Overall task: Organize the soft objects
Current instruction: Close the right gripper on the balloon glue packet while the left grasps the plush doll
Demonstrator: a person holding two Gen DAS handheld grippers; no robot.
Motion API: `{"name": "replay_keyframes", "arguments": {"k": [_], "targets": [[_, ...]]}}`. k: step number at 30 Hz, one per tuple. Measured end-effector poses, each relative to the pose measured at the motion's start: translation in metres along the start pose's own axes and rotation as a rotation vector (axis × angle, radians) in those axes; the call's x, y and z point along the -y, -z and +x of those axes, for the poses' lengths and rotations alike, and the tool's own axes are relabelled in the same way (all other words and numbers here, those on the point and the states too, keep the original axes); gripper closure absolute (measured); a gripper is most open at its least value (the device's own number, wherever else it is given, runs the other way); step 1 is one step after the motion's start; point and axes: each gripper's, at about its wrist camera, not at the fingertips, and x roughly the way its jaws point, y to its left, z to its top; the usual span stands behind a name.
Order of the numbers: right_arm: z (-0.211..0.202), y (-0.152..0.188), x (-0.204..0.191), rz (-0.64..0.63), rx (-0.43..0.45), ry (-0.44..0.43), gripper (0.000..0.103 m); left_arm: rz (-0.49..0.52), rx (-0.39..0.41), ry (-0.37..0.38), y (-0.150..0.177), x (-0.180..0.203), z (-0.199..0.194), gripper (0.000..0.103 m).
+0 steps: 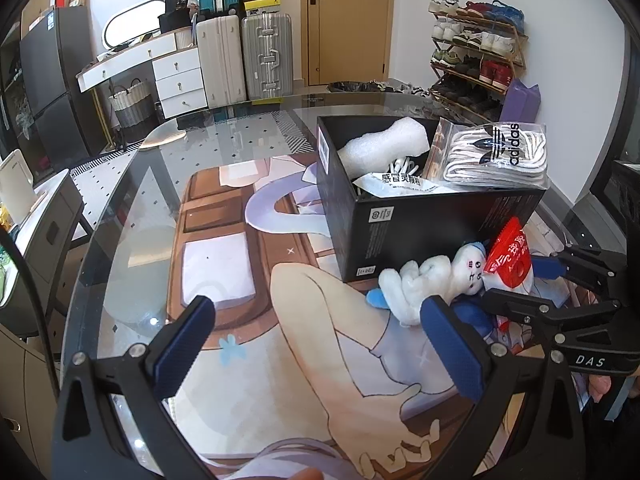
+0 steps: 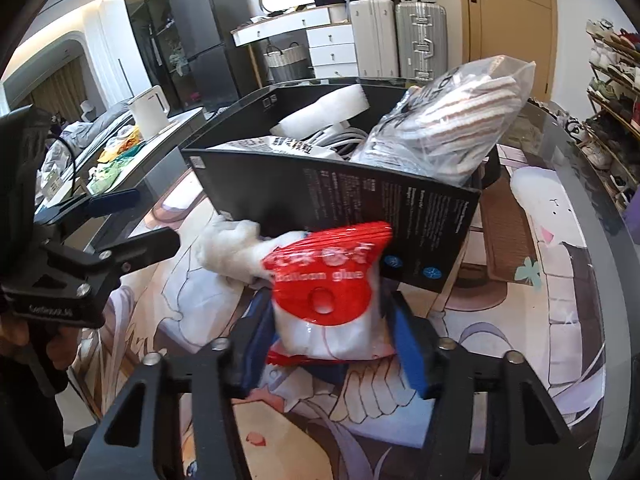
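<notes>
My right gripper [image 2: 328, 344] is shut on a red and white balloon-glue packet [image 2: 332, 284], held just in front of the black box [image 2: 344, 200]. The packet [image 1: 510, 256] and right gripper [image 1: 532, 284] also show in the left wrist view. A white plush toy [image 1: 424, 284] lies on the mat against the box [image 1: 420, 228]; it also shows in the right wrist view [image 2: 236, 248]. The box holds a bagged pack of socks [image 1: 496, 156], white foam [image 1: 384, 146] and a white packet [image 1: 400, 184]. My left gripper [image 1: 320, 348] is open and empty, left of the toy.
The box stands on a printed mat [image 1: 248, 264] covering a round glass table [image 1: 120, 208]. Suitcases [image 1: 244, 60], a white dresser [image 1: 160, 68] and a shoe rack [image 1: 476, 52] stand beyond the table. A side table with a white kettle [image 2: 148, 112] stands left.
</notes>
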Motion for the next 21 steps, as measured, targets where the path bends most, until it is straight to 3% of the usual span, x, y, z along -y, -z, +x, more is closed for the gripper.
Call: {"name": "replay_keyframes", "arguments": {"k": [10, 21], "targets": [[-0.023, 0.012, 0.001, -0.071, 0.076, -0.039, 0.054, -0.004, -0.028, 0.028, 0.002, 0.011, 0.01, 0.0], [-0.055, 0.026, 0.03, -0.031, 0.146, -0.047, 0.054, -0.01, -0.089, 0.064, 0.005, 0.046, 0.025, 0.0]]}}
